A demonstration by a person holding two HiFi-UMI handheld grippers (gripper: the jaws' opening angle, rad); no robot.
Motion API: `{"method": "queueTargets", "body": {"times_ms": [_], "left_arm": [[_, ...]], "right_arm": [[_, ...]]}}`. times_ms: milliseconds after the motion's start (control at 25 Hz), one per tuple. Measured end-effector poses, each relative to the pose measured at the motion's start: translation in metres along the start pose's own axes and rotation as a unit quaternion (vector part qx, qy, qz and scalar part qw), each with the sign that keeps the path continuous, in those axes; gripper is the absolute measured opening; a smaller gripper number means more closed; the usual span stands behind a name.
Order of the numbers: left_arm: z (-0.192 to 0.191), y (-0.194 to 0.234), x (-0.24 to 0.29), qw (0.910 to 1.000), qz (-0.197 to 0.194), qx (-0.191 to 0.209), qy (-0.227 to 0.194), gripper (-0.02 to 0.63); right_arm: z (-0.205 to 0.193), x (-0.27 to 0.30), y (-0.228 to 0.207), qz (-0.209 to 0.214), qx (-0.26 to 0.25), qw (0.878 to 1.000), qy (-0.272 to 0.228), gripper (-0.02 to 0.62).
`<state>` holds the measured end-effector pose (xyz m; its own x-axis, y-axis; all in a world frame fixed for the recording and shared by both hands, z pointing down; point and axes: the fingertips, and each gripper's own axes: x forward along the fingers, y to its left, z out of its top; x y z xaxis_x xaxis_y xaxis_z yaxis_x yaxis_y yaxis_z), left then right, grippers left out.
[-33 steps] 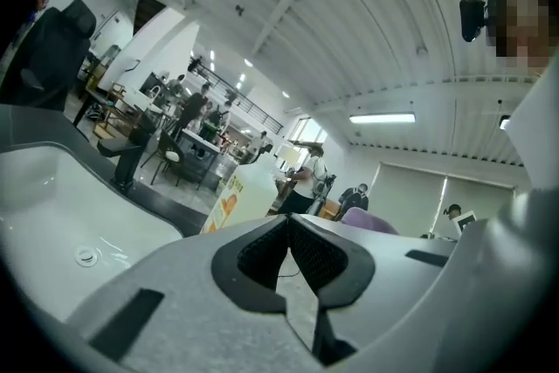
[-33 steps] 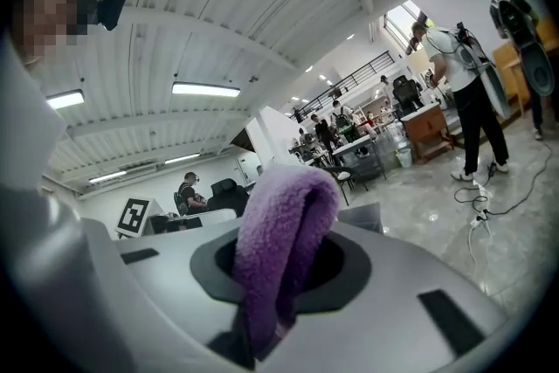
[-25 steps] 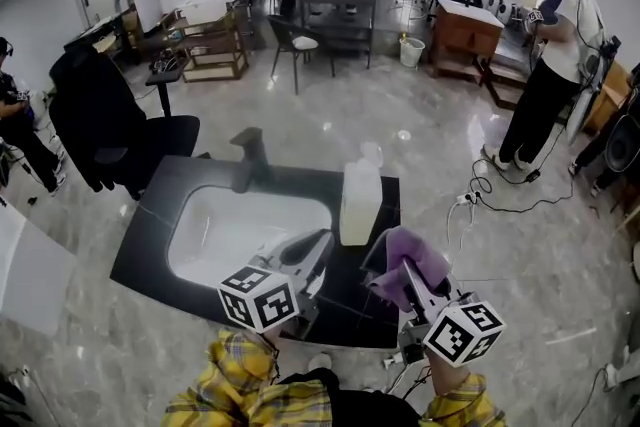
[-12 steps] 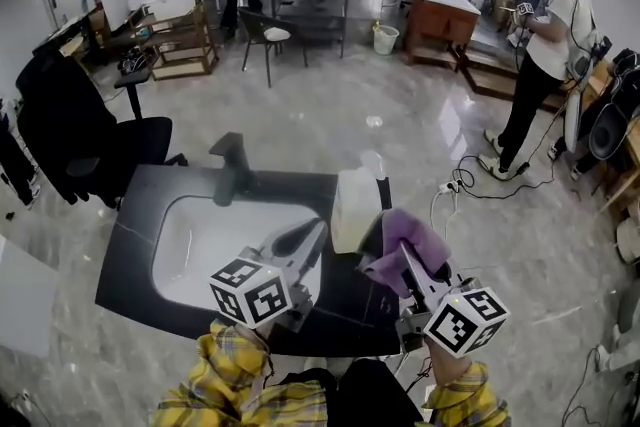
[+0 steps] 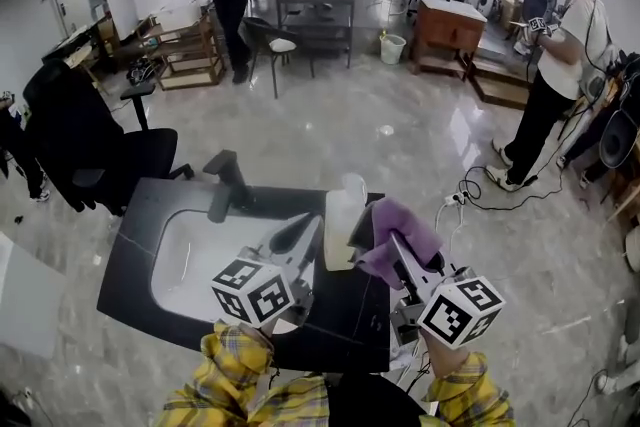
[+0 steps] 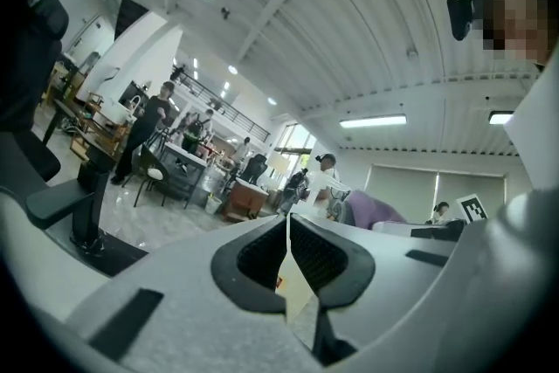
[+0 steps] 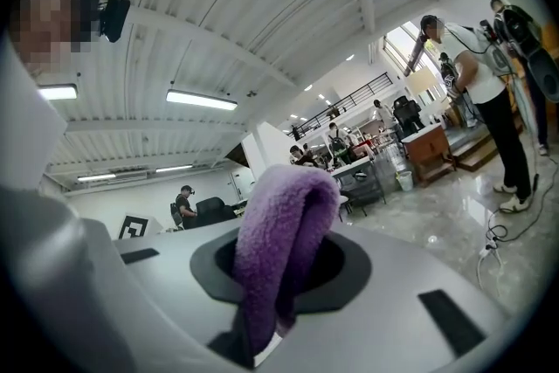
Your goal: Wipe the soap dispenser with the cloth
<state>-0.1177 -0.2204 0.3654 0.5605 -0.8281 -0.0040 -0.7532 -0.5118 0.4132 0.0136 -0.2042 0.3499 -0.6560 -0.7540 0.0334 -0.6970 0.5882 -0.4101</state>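
The soap dispenser [image 5: 340, 227] stands on the dark surface [image 5: 350, 330] at the sink's [image 5: 188, 243] 3 o'clock rim. Just beside it, at its 3 o'clock, the purple cloth [image 5: 400, 233] is clamped in the right hand-held gripper [image 7: 284, 275]; contact is unclear. The left hand-held gripper [image 6: 287, 262], jaws together and empty, sits at its 8 o'clock. Wiping seems barely begun.
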Motion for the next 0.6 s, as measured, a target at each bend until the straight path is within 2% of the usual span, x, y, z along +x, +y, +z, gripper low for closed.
{"method": "queueTargets", "body": {"times_ms": [600], "left_arm": [[0.006,0.021,0.026,0.9992,0.037,0.015,-0.009,0.015]], "right_arm": [[0.004,0.041,-0.026,0.020,-0.011,1.000,0.015,0.074]]}}
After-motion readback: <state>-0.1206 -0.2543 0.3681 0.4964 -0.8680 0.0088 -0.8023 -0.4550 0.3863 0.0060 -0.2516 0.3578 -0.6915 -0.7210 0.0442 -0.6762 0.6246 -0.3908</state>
